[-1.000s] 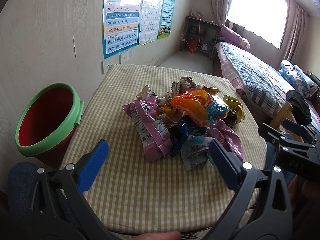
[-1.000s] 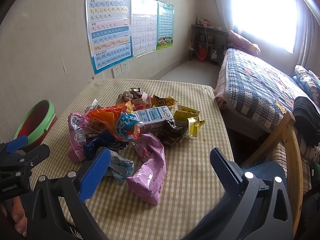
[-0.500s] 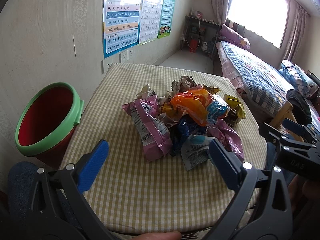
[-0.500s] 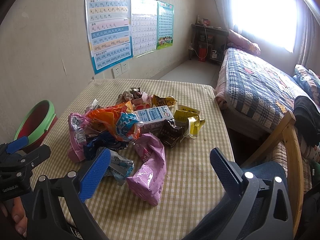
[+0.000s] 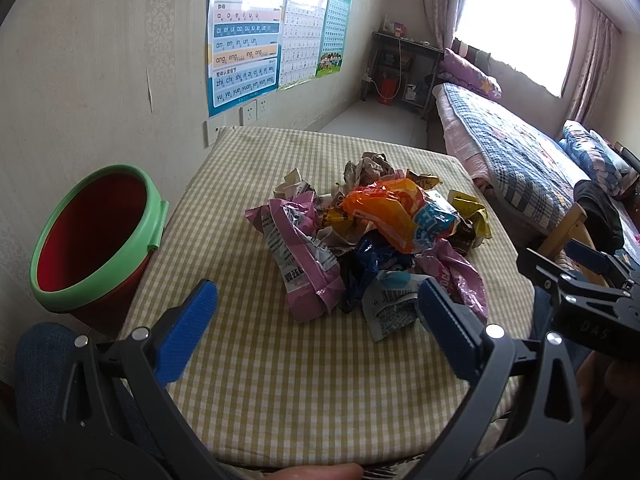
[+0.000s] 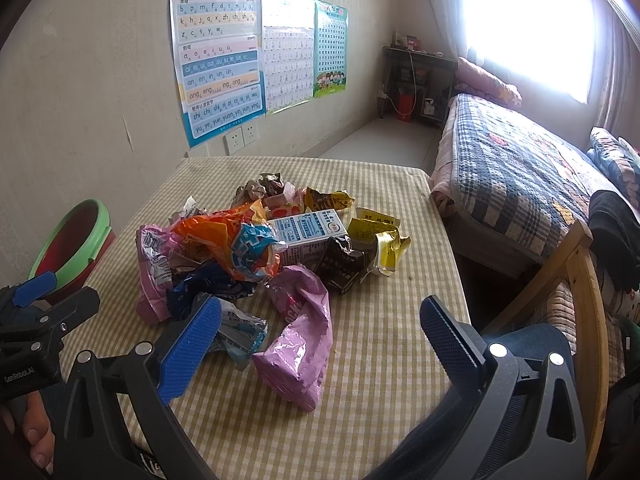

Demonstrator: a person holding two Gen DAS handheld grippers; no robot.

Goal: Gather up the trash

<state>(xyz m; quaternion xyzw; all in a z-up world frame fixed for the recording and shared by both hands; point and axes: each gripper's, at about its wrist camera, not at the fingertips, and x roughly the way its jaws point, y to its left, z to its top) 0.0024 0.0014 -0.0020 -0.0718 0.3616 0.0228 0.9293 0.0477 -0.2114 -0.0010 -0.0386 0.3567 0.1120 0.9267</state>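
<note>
We see daylight pouring in from the window (image 6: 528, 32) at the far right, blown out to plain white in both views, with haze over the curtains beside it. The tabletop (image 5: 320, 380) is evenly, softly lit, shadows faint. Fisheye bending curves the wall posters (image 6: 218, 60), and the corners fall to black. Focus is sharp mid-frame.

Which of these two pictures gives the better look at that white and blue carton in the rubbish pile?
The right wrist view: the carton lies in plain sight, its printed side facing the camera. In the left wrist view the orange wrapper hides it almost entirely.
</note>
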